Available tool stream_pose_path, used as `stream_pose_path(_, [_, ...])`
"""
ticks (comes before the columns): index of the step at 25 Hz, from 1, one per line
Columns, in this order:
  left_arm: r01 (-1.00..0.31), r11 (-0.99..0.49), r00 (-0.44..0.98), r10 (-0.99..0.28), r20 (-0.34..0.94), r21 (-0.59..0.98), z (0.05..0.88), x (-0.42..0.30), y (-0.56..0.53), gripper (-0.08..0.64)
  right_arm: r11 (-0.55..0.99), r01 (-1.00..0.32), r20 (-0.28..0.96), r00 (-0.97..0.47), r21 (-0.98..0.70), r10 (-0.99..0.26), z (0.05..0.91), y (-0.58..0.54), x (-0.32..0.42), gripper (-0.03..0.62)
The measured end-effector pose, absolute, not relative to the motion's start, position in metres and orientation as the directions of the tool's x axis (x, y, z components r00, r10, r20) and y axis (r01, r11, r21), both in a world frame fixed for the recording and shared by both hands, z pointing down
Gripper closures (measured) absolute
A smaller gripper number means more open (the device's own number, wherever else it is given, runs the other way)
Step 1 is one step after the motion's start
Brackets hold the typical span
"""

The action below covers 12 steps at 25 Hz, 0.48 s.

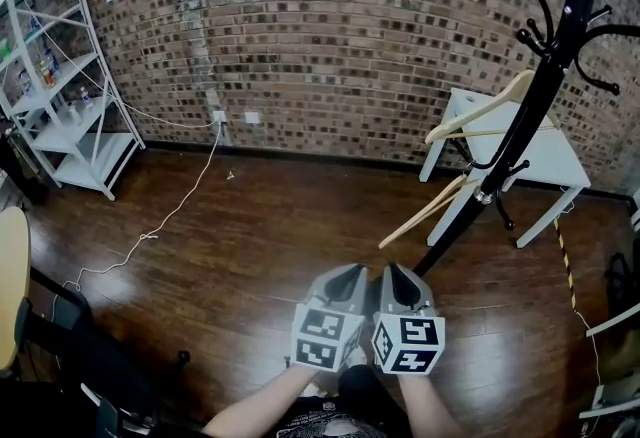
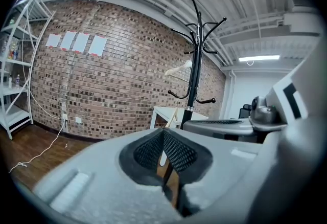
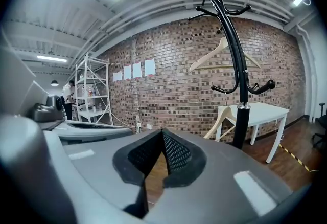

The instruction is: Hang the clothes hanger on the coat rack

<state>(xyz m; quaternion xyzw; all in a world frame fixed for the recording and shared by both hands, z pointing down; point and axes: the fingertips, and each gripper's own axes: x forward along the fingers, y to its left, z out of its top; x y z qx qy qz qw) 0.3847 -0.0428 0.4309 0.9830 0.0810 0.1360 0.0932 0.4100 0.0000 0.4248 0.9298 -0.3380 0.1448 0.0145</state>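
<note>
A black coat rack point(image 1: 540, 76) stands at the right, in front of a white table point(image 1: 555, 161). One wooden clothes hanger point(image 1: 480, 114) hangs high on the rack, and a second wooden hanger point(image 1: 430, 211) hangs lower beside the pole. My left gripper point(image 1: 352, 271) and right gripper point(image 1: 395, 271) sit side by side low in the head view, well short of the rack. Both are shut with nothing between the jaws. The left gripper point(image 2: 163, 133) faces the rack point(image 2: 194, 64) ahead. From the right gripper point(image 3: 162, 133) I see the rack point(image 3: 235, 54) and its upper hanger point(image 3: 214, 54).
A brick wall runs across the back. A white shelf unit point(image 1: 60, 96) stands at the far left, and a white cable point(image 1: 170, 216) trails over the dark wood floor. Yellow-black tape point(image 1: 565, 266) lies on the floor at the right. A chair edge point(image 1: 10, 286) shows at the left.
</note>
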Motion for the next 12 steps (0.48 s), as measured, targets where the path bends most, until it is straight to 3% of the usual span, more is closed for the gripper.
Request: stream_pose_path(12, [0.129, -0.967, 0.954, 0.181, 0.24, 0.219, 0.431, 0.375, -0.046, 0.557, -0.756, -0.651, 0.283, 0.715, -0.066, -0.64, 0.427, -0.008, 0.398, 0.592])
